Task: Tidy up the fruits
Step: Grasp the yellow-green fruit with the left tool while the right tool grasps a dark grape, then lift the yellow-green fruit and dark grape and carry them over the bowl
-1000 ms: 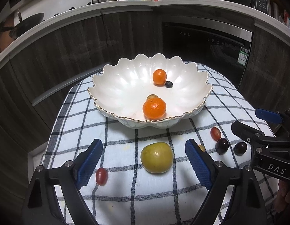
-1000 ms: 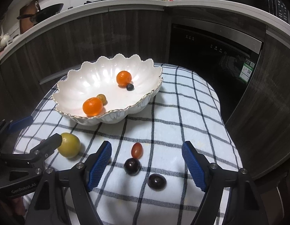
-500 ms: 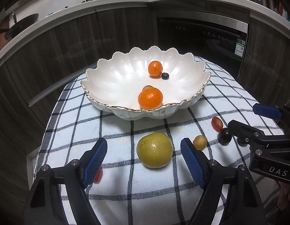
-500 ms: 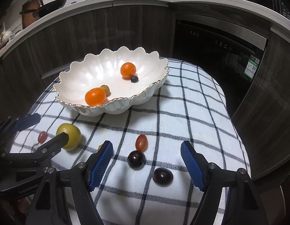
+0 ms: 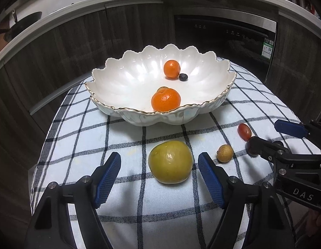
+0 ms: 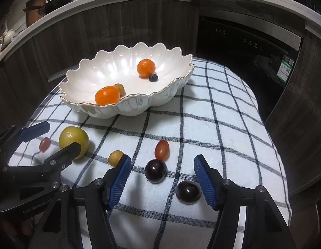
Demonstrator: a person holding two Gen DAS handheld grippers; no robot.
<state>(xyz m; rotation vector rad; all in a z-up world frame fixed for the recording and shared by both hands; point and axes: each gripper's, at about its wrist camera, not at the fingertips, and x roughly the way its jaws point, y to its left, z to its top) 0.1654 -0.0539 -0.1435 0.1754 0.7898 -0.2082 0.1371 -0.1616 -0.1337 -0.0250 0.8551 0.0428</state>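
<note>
In the left wrist view the right gripper's finger hides most of a dark grape. A small brown fruit in the scalloped white bowl peeks from behind the near mandarin.

The left gripper has just been narrowing around the yellow-green round fruit on the checked cloth over the surface, its blue pads apart from it (nothing gripped). The right gripper has also been closing, empty, with two dark grapes between its jaws. Both views sit lower and nearer the fruit than a second ago.
</note>
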